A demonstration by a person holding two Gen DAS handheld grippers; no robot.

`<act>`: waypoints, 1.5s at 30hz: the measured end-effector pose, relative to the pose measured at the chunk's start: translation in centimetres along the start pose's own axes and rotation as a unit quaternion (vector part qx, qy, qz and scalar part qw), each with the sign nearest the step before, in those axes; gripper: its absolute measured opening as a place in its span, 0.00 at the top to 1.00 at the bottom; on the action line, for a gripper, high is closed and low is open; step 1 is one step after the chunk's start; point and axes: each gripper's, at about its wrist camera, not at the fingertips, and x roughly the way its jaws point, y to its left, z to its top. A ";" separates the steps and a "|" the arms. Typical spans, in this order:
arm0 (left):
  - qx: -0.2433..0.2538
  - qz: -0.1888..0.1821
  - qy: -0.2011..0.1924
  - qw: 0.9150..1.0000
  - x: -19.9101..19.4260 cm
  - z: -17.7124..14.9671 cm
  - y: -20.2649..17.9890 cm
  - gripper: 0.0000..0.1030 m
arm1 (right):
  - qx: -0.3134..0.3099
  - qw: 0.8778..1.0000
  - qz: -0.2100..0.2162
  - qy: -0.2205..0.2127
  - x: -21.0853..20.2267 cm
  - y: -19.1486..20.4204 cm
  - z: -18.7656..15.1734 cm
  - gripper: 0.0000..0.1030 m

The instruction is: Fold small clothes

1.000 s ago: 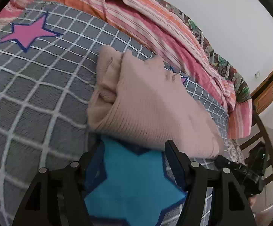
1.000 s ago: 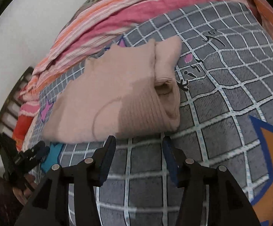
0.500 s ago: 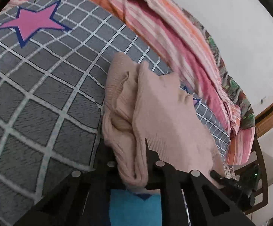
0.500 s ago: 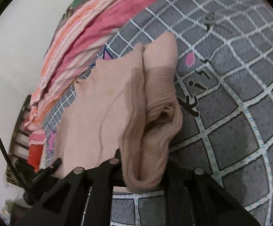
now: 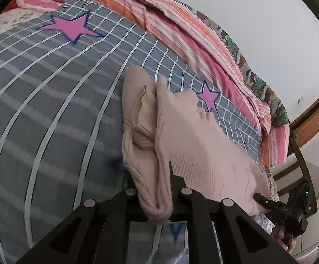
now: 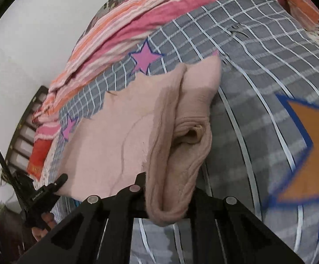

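A pale pink ribbed knit garment (image 5: 194, 145) lies partly folded on the grey checked bedspread (image 5: 49, 110). My left gripper (image 5: 157, 198) is shut on the near left corner of its folded edge, with bunched fabric squeezed between the jaws. In the right wrist view the same garment (image 6: 124, 136) spreads to the left, and my right gripper (image 6: 168, 202) is shut on its near right corner. The held edge is lifted off the bed between the two grippers. Each gripper shows small at the other view's edge: the right gripper (image 5: 267, 202) and the left gripper (image 6: 58, 182).
A bunched pink and orange striped blanket (image 5: 181, 28) runs along the far side of the bed against a white wall. A wooden headboard (image 5: 313, 114) stands at the right. Pink stars (image 5: 71, 27) and an orange star (image 6: 309, 149) mark the bedspread. A hand (image 6: 43, 224) holds the left gripper.
Both grippers went from open in front of the garment to shut on its near edge. They then lifted and pulled the edge, and the bedspread now streaks with motion.
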 end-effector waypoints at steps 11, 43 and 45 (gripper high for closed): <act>0.075 0.099 -0.060 0.991 -4.5 1.0 -0.2 0.51 | -0.115 0.987 -0.097 -0.059 -4.9 1.3 -2.6 0.71; 0.109 0.102 -0.011 0.989 9.8 10.9 -2.6 0.93 | -0.107 0.986 -0.132 -0.007 9.1 1.3 11.2 0.95; 0.110 0.100 -0.009 0.989 9.8 10.8 -2.5 0.93 | -0.098 0.986 -0.137 0.001 10.0 1.0 11.2 0.94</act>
